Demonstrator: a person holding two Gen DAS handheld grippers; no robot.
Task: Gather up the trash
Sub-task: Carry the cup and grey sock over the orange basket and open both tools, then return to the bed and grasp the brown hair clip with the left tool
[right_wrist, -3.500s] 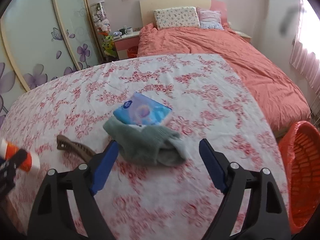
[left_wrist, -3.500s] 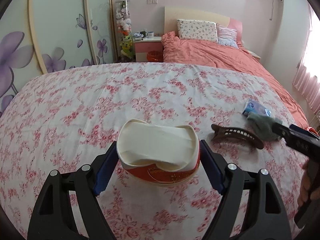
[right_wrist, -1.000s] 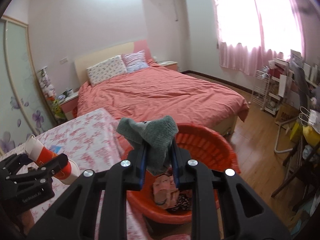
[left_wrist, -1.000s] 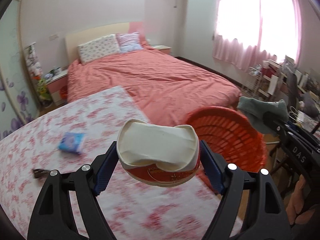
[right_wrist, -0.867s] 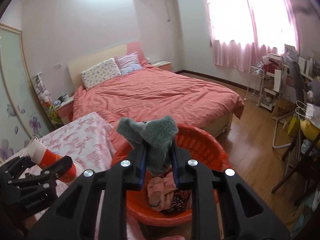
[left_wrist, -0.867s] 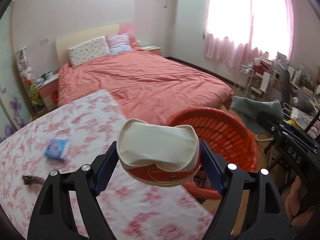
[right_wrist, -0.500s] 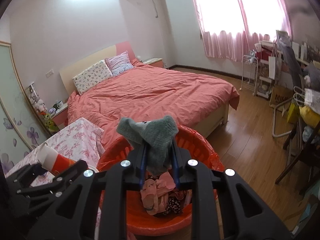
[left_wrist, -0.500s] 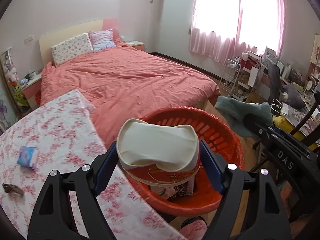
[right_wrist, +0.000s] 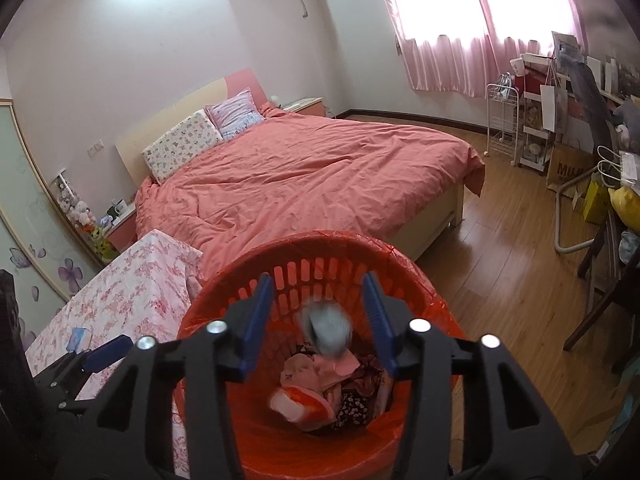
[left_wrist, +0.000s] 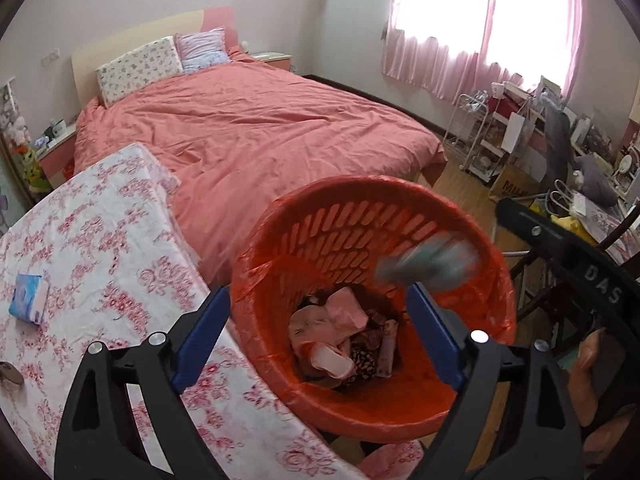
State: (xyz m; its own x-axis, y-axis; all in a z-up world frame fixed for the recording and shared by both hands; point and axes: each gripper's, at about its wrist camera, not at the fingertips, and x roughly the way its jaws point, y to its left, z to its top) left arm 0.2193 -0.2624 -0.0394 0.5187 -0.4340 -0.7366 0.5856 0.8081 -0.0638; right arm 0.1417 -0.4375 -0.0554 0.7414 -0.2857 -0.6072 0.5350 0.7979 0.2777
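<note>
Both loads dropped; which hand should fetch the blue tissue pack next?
Left, probably: the left gripper is open and empty beside the floral table holding the blue tissue pack; the right gripper is over the orange basket.

Between my right claw's (right_wrist: 318,320) parted fingers the grey sock (right_wrist: 327,329) is only a blurred smear, its shape unreadable. Ahead of my left claw (left_wrist: 318,336) the same sock (left_wrist: 428,262) streaks across the far wall of the orange basket (left_wrist: 280,280). The clutter below it (left_wrist: 344,340) is too tangled to name.
</note>
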